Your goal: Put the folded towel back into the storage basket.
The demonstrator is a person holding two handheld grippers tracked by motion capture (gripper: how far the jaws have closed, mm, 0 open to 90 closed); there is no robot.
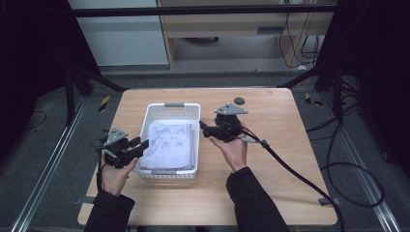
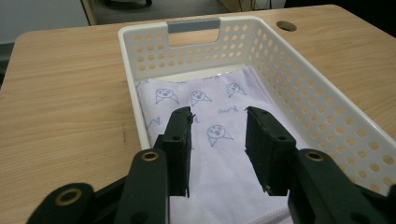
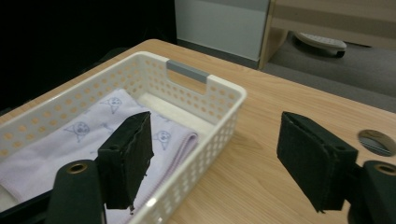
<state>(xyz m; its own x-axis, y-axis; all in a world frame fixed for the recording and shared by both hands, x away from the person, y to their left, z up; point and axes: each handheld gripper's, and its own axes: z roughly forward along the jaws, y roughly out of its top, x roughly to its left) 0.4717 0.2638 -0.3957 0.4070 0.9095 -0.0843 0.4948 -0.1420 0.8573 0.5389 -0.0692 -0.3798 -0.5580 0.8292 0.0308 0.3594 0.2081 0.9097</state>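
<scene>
A white perforated basket with grey handles stands at the middle of the wooden table. A folded pale lilac cloth printed with small figures lies flat inside it. My left gripper is at the basket's near left corner, pointing in over the rim. In the left gripper view its jaws stand open above the cloth, with nothing pinched. My right gripper hovers just right of the basket. Its jaws are wide open over the basket's wall, and the cloth lies beyond them.
A round cable hole sits in the tabletop at the back right. The right gripper's thick cable trails across the table's right side and off its front edge. Black frame legs stand on the floor at the far corners.
</scene>
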